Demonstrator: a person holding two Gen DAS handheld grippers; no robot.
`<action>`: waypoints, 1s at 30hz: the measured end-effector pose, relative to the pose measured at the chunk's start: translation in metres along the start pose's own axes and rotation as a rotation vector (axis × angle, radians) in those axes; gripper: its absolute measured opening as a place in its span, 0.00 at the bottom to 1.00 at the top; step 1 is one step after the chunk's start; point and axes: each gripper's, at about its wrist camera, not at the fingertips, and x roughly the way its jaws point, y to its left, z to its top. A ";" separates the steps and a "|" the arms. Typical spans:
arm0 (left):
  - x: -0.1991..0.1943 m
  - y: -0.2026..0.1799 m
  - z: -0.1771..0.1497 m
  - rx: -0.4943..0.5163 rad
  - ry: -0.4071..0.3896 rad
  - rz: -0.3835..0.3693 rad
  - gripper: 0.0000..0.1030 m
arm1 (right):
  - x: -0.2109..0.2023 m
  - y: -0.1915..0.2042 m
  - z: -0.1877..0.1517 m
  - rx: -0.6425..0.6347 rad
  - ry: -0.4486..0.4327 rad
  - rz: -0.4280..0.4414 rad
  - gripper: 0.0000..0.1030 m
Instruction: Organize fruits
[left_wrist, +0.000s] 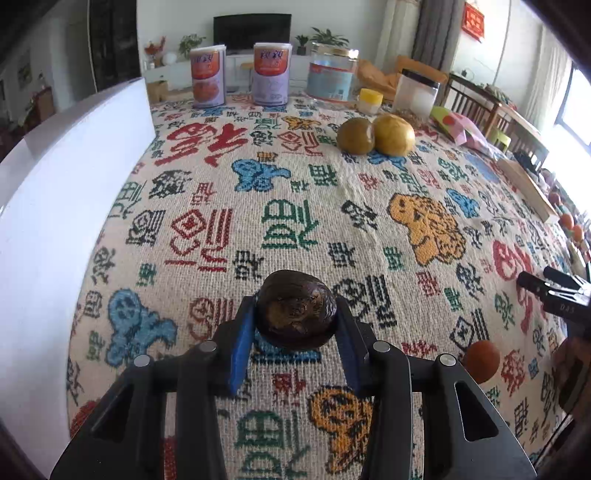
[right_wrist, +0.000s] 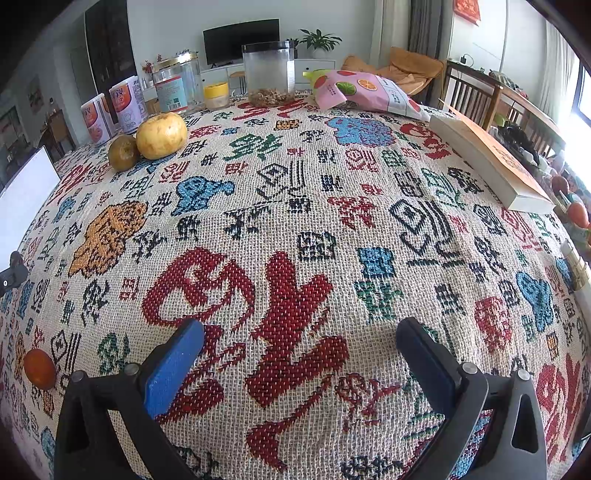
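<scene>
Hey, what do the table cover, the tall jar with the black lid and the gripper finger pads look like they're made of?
Table cover: thick woven cloth, matte; coarse weave shows in the coloured patterns.
Tall jar with the black lid: probably clear plastic, slightly frosted; the contents at the bottom show through.
Finger pads: blue, matte, likely rubber or foam, on black, seemingly plastic fingers.

Fruit and pantry goods share a table under a woven cloth (right_wrist: 295, 206) patterned with bright characters.
In the right wrist view, a yellow pear (right_wrist: 161, 134) touches a green-brown fruit (right_wrist: 123, 152) at 10 o'clock; cans (right_wrist: 98, 120), jars (right_wrist: 269, 72) and a pink snack bag (right_wrist: 365, 92) line 12 o'clock, a book (right_wrist: 487, 158) lies at 2, a small orange fruit (right_wrist: 40, 369) at 8.
</scene>
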 end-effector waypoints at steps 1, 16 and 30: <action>0.001 -0.001 -0.008 0.007 0.008 0.013 0.43 | 0.000 0.000 0.000 0.000 0.000 0.000 1.00; 0.009 0.003 -0.016 -0.022 0.004 0.115 0.99 | -0.006 0.016 0.017 -0.073 0.079 0.165 0.99; 0.010 0.003 -0.016 -0.023 0.005 0.113 0.99 | 0.092 0.144 0.176 -0.272 0.000 0.210 0.78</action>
